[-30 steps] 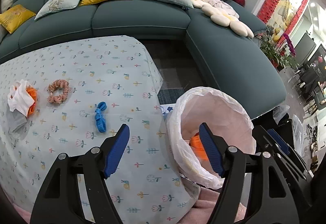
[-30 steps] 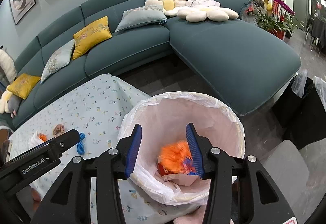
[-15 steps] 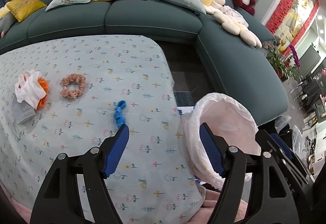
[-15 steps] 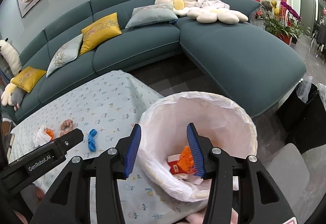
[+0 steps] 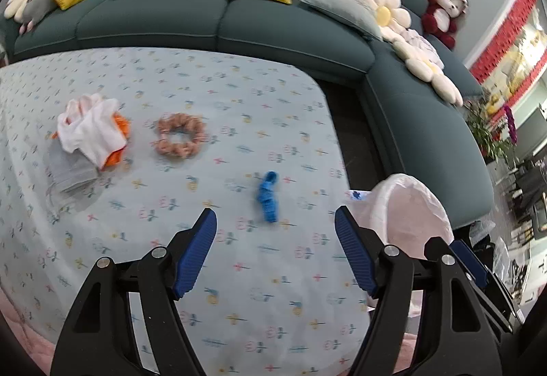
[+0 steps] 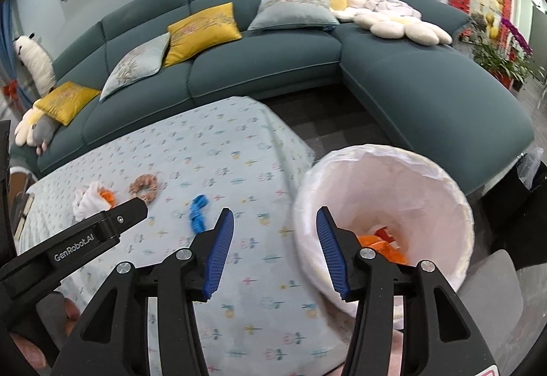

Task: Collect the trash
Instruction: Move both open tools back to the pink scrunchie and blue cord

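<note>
Left gripper (image 5: 275,232), jaws spread wide and empty, poised above the patterned tablecloth (image 5: 171,78); right gripper (image 6: 275,232), likewise open and holding nothing, positioned over the table edge beside the lined bin (image 6: 444,191). A crumpled blue scrap (image 5: 268,196) lies on the cloth just ahead of the left gripper, between its two fingers in that view, not touched by either pad. Farther left on the cloth: a peach scrunchie (image 5: 180,134) and, near it, a white-and-orange wad (image 5: 92,131) resting on a grey piece. The bin, fitted with a white bag, stands off the table's right corner and contains orange and red trash (image 6: 383,241). A teal sectional sofa (image 6: 273,61) with cushions occupies the background.
</note>
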Tool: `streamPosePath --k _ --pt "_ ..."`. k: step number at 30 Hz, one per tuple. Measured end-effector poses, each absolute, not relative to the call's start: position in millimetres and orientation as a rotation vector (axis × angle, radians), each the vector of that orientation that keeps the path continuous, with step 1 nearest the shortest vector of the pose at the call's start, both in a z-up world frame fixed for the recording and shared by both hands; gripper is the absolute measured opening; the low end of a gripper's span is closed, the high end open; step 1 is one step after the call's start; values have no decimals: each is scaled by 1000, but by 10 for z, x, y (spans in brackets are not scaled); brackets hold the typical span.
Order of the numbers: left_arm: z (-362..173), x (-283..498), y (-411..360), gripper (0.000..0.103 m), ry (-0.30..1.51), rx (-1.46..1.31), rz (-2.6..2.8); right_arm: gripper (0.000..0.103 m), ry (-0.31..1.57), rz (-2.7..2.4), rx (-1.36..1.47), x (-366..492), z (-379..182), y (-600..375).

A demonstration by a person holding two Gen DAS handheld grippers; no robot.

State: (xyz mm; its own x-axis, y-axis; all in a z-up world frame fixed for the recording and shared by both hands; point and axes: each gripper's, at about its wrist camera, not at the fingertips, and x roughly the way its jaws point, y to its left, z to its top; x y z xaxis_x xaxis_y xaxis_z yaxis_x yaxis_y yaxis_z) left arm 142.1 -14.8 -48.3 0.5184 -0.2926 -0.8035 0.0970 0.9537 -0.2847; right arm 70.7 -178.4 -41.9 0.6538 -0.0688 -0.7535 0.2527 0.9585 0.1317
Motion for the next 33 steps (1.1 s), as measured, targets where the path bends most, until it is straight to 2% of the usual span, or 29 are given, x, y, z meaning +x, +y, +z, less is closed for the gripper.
streamPosePath --k 16,28,30,33 --pt "-870 1715 700 68 1050 -271 -103 49 936 -85 188 1119 -756 -1074" --pt "-1244 2347 829 68 1102 -246 -75 49 1028 -52 177 1701 -1221 -831" --pt "-1289 2474 800 77 1105 -241 -74 49 1040 -53 176 1787 -1289 -826" --pt "-1348 2658 736 78 1103 -230 -75 49 1053 -55 174 1908 -1382 -826"
